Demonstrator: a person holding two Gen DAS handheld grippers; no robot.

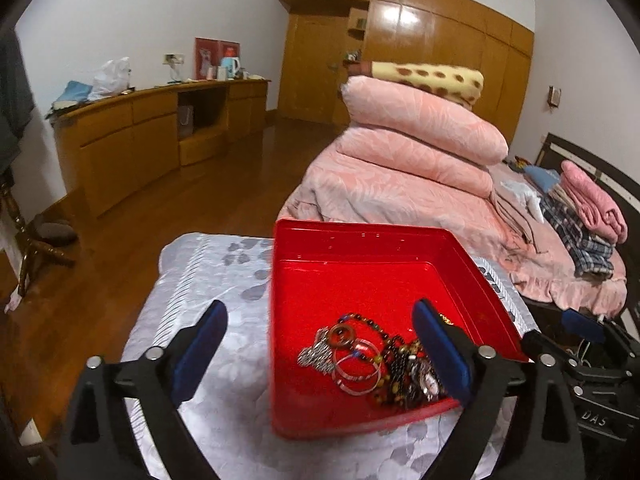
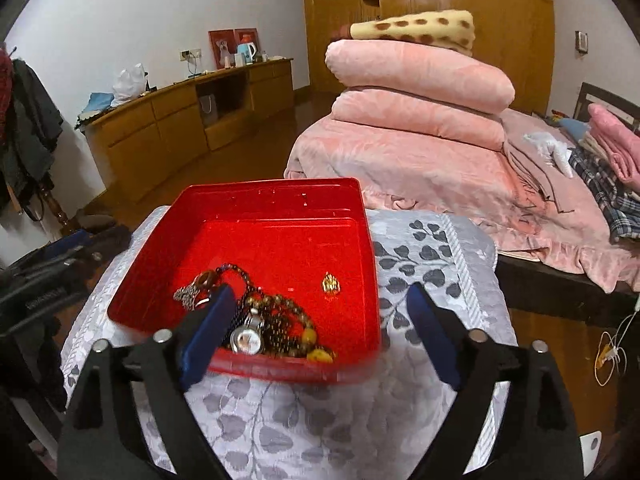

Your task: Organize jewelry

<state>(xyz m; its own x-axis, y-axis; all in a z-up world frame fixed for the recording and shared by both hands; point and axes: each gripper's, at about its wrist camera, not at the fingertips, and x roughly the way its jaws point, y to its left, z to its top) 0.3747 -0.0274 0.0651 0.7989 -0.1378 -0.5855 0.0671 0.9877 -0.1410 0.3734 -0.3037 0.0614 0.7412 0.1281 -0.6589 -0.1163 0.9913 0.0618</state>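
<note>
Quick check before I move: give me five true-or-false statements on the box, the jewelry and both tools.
1. The red box holds a tangle of jewelry. True.
2. The left tool is shut on a bracelet. False: it is open and holds nothing.
3. A small gold piece lies apart from the tangle. True.
4. The watch lies on the cloth outside the box. False: it is in the box.
5. The right tool is open. True.
</note>
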